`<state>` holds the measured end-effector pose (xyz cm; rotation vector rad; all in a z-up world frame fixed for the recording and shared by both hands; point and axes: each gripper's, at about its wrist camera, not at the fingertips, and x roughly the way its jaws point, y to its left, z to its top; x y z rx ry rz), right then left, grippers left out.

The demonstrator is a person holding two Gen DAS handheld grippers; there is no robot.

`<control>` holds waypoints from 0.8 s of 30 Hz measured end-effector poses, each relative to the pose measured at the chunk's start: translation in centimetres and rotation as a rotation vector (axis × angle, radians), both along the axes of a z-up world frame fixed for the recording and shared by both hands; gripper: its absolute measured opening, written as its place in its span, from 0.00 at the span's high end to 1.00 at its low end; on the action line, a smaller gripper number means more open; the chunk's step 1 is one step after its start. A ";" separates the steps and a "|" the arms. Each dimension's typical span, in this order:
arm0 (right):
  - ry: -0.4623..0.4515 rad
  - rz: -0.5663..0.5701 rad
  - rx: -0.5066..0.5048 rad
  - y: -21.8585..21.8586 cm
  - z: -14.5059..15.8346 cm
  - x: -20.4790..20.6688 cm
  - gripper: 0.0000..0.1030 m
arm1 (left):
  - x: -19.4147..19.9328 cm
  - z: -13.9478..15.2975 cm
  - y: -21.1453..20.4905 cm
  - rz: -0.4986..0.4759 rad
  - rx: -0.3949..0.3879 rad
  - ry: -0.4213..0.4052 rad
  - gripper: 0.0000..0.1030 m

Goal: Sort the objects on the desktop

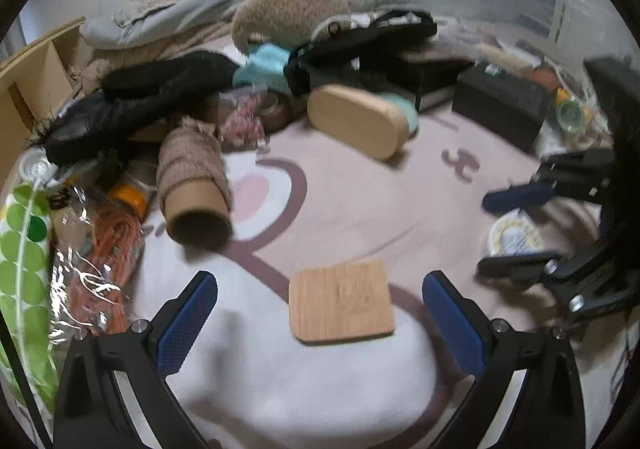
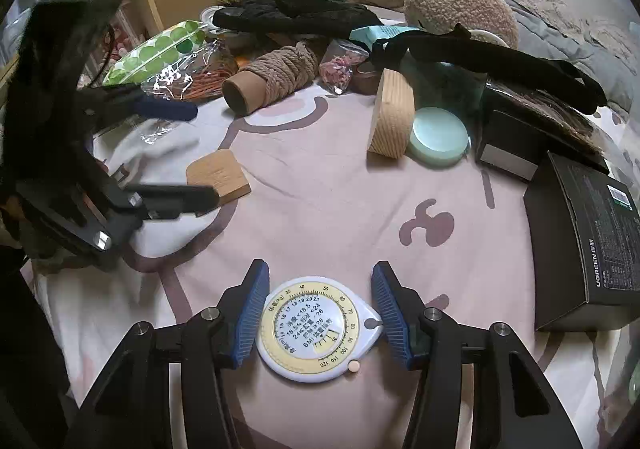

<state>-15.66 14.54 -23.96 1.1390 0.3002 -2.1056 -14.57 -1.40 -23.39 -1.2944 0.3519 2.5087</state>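
Right claw spread partway around the round tape measure, pads just beside its edges but not visibly pressing; measure lying flat on the patterned bedspread directly between the fingers. Left claw spread wide, empty, with the square wooden coaster between and just ahead of its blue pads. Probably between a release and a fresh pick. Next likely called for: lowering the left claw onto the coaster and closing squarely on its thin edges.
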 end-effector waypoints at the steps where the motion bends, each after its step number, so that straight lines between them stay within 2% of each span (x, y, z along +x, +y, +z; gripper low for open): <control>1: 0.001 -0.001 0.005 -0.1 0.1 0.0 0.48 | 0.0 -0.4 -0.1 -0.002 -0.006 -0.007 0.00; 2: -0.003 -0.002 0.001 0.0 0.1 0.0 0.47 | -0.2 -0.9 -0.2 0.003 -0.012 -0.021 0.00; 4: -0.054 -0.015 -0.004 0.2 0.0 -0.3 0.30 | -0.3 -1.7 -0.6 0.014 -0.006 -0.051 0.00; 6: -0.064 -0.008 -0.014 0.4 0.1 0.1 0.23 | -0.4 -2.1 -0.9 0.023 0.012 -0.067 0.00; 12: -0.051 0.046 0.013 0.8 0.8 1.3 0.22 | -0.4 -2.7 -1.0 0.022 0.017 -0.085 0.00; 17: -0.015 0.085 0.083 1.5 0.7 1.9 0.22 | -0.2 -2.8 -1.0 0.022 0.008 -0.077 0.00; 19: -0.011 0.084 0.121 1.9 0.5 1.9 0.22 | 0.0 -2.9 -1.0 0.022 0.005 -0.070 0.00; 24: -0.021 0.024 0.136 3.9 0.6 1.0 0.22 | 0.3 -3.0 -1.2 0.022 0.004 -0.067 0.00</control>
